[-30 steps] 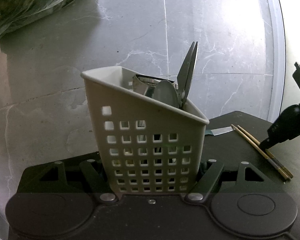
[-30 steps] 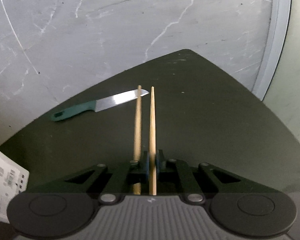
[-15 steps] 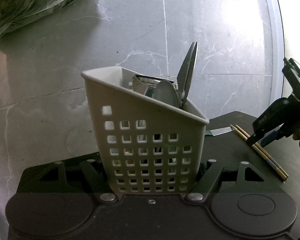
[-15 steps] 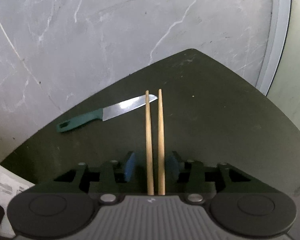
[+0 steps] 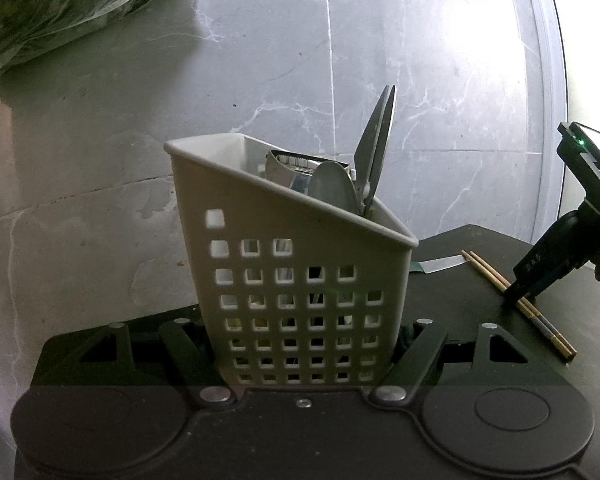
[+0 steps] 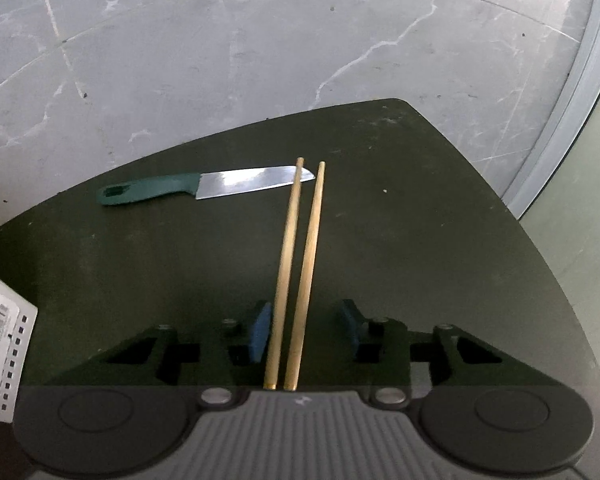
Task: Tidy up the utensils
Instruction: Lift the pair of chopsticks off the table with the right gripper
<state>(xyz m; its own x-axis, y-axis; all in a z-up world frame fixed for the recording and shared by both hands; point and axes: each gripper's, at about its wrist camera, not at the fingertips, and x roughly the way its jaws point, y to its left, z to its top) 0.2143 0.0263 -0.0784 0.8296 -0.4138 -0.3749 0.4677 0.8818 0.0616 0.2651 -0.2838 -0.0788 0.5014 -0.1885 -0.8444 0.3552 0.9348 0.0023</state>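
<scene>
Two slim, round wooden chopsticks [image 6: 296, 276] lie side by side on the matte dark table [image 6: 440, 240], their tips by the steel blade of a green-handled knife [image 6: 204, 187]. The right gripper [image 6: 305, 330] straddles them, jaws closing, blue pads not yet pressing. The left gripper [image 5: 306, 344] clamps a perforated white plastic caddy [image 5: 292, 280] holding steel scissors [image 5: 374, 152].

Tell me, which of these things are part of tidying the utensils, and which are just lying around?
Part of the job:
- utensil basket, gripped by the left gripper, with scissors inside
- chopsticks on the dark table, between the closing jaws of the right gripper
- green-handled knife

Just lying about:
- plastic bag on the floor
</scene>
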